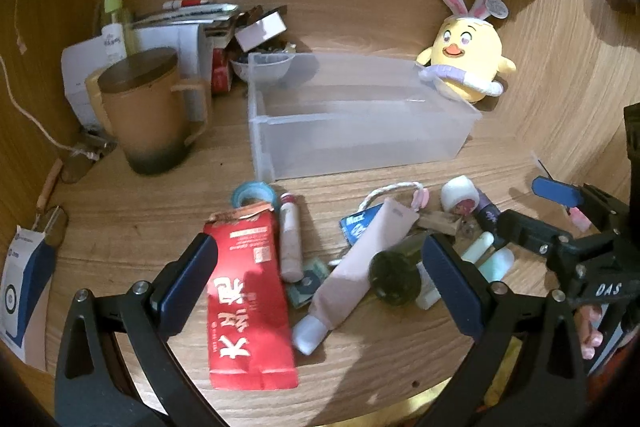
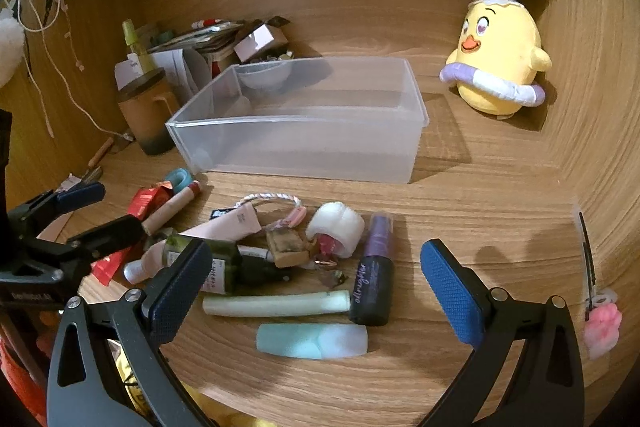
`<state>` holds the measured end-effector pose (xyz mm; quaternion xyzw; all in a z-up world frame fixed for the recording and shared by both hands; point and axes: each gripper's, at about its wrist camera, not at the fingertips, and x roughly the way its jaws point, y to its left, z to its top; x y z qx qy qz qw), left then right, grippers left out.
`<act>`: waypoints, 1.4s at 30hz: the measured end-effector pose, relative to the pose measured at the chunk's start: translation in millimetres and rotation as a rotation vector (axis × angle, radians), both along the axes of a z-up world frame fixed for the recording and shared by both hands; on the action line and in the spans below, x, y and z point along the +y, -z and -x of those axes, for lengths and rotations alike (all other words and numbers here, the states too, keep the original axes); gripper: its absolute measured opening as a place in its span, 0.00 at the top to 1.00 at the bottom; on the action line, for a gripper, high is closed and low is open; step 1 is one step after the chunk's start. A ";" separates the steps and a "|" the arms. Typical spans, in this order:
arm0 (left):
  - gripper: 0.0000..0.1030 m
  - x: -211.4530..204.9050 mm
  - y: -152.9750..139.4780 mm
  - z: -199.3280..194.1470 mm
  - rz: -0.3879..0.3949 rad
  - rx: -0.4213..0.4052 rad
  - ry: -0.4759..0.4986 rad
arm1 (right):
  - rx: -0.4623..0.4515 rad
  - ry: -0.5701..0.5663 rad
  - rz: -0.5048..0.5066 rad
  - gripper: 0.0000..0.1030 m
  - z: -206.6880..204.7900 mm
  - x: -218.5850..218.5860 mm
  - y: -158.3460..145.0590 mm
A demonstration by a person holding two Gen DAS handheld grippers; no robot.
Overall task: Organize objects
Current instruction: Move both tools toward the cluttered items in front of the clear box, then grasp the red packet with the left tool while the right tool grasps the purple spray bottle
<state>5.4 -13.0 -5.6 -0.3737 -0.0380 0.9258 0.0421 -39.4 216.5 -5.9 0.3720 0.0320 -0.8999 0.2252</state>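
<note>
A clear plastic bin [image 1: 460, 141] [image 2: 208, 157] stands empty on the wooden desk. In front of it lies a pile of small items: a red packet [image 1: 248, 307], a pink tube [image 1: 360, 267] [image 2: 228, 225], a dark green bottle [image 1: 396, 277] [image 2: 240, 265], a purple spray bottle [image 2: 374, 279], a pale green stick [image 2: 276, 305] and a mint tube [image 2: 312, 341]. My left gripper [image 1: 316, 275] is open above the packet and pink tube. My right gripper [image 2: 312, 275] is open above the sticks and spray bottle. Both hold nothing.
A yellow chick plush [image 1: 468, 61] [image 2: 500, 67] sits at the back right. A brown lidded mug [image 1: 148, 111] [image 2: 150, 115] and a heap of papers and boxes [image 1: 192, 27] stand at the back left. A pink hair clip [image 2: 600, 327] lies far right.
</note>
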 end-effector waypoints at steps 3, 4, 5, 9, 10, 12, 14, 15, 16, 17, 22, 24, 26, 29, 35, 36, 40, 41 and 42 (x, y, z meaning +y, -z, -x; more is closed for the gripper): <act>0.00 -12.3 3.0 -3.1 0.012 -0.004 -0.025 | -0.007 0.016 -0.002 0.00 3.7 6.9 1.9; 0.00 -17.8 4.4 -3.8 0.017 -0.006 -0.038 | -0.010 0.023 -0.001 0.00 4.9 9.4 2.3; 0.00 -22.1 5.7 -3.5 0.020 -0.010 -0.047 | -0.017 0.033 0.002 0.00 7.4 13.4 3.1; 0.03 -43.7 14.0 0.0 -0.011 -0.047 -0.085 | -0.051 0.069 0.029 0.04 17.7 28.6 7.7; 0.10 -49.2 16.7 2.0 -0.029 -0.063 -0.090 | -0.058 0.076 0.033 0.07 19.9 31.1 8.9; 0.20 -57.4 23.1 8.0 -0.065 -0.103 -0.088 | -0.082 0.096 0.041 0.13 26.2 39.2 13.3; 0.20 -63.5 27.6 13.3 -0.083 -0.119 -0.099 | -0.110 0.114 0.048 0.19 32.4 45.8 19.0; 0.20 -64.5 28.7 14.8 -0.087 -0.125 -0.104 | -0.120 0.120 0.050 0.21 34.6 47.6 21.4; 0.20 -66.9 30.4 17.9 -0.094 -0.130 -0.108 | -0.132 0.123 0.051 0.25 36.4 49.0 23.9; 0.20 -69.8 32.3 21.6 -0.109 -0.139 -0.114 | -0.145 0.126 0.049 0.28 38.7 50.1 27.3; 0.20 -72.8 40.2 35.7 -0.178 -0.181 -0.097 | -0.158 0.112 0.022 0.33 40.5 45.7 37.7; 0.20 -67.8 41.9 39.9 -0.145 -0.184 -0.087 | -0.158 0.103 0.002 0.38 42.1 40.5 40.8; 0.19 -65.4 42.4 43.2 -0.129 -0.179 -0.087 | -0.163 0.088 -0.010 0.47 43.5 36.7 43.8; 0.19 -66.8 43.4 47.2 -0.134 -0.184 -0.098 | -0.158 0.078 -0.030 0.54 43.9 33.8 48.9; 0.23 -75.0 47.3 52.3 -0.164 -0.198 -0.111 | -0.136 0.079 -0.054 0.74 46.2 31.7 49.4; 0.25 -76.9 48.2 52.5 -0.169 -0.204 -0.112 | -0.134 0.082 -0.055 0.75 46.8 32.7 49.6; 0.34 -81.2 48.6 49.0 -0.154 -0.201 -0.117 | -0.126 0.095 -0.049 0.77 47.3 35.6 49.7; 0.38 -80.6 48.7 48.2 -0.141 -0.200 -0.117 | -0.123 0.100 -0.050 0.77 47.2 35.9 49.6; 0.40 -79.1 48.8 47.5 -0.122 -0.198 -0.116 | -0.117 0.105 -0.053 0.77 46.9 36.1 49.6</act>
